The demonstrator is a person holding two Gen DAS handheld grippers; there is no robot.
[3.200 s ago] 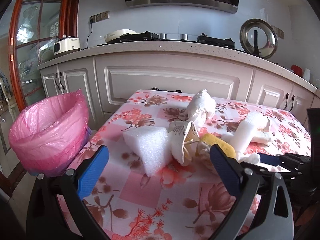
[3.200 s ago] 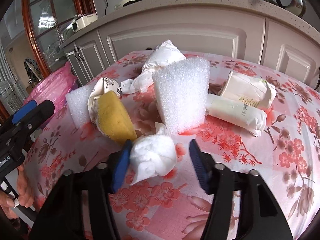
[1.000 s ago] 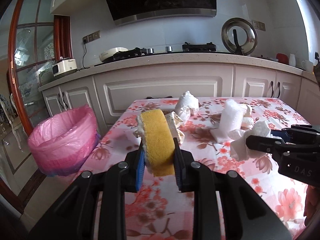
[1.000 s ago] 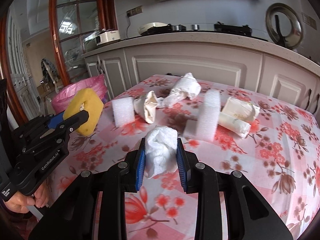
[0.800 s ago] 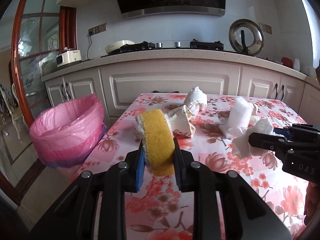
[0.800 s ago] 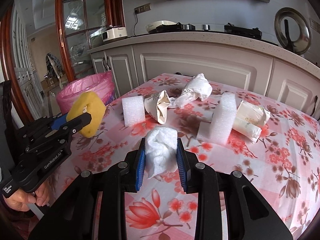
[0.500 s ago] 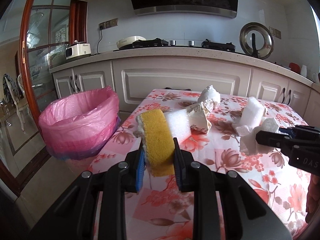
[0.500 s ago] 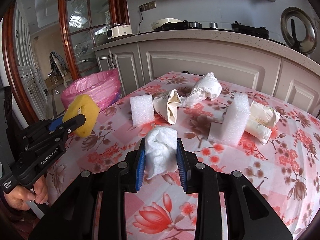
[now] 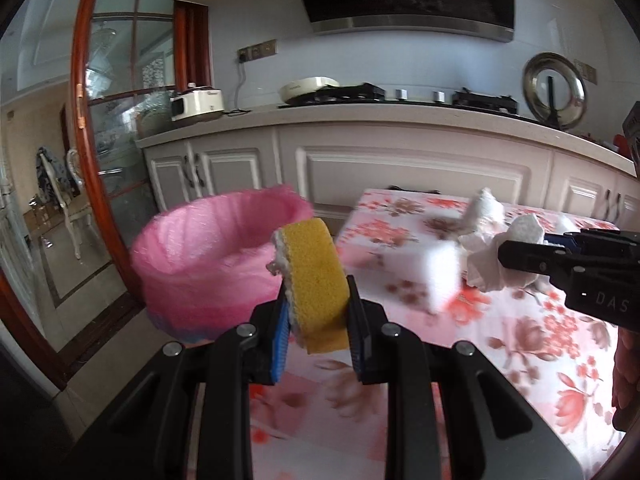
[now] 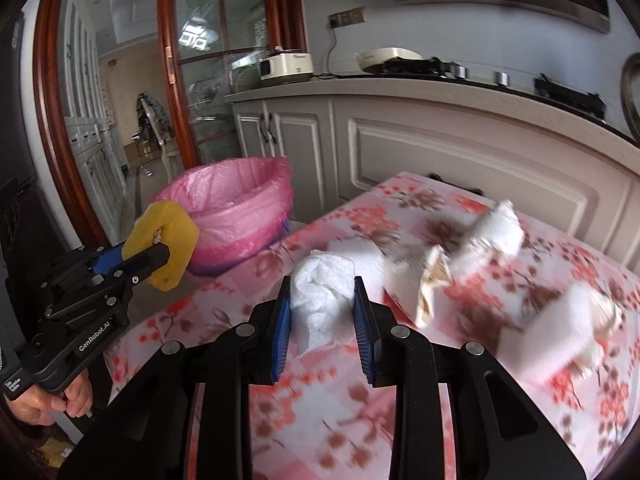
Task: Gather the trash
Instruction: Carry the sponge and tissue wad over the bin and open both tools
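Both loads have swung away from the table [image 9: 520, 360] toward the pink-lined bin [image 9: 208, 256], which now looms closer at left; the left tongs [image 9: 316, 312] pinch the yellow sponge [image 9: 316, 276] just short of its rim, the right tongs [image 10: 322, 312] pinch a white tissue wad [image 10: 320, 300] over the table edge, so dropping looks imminent
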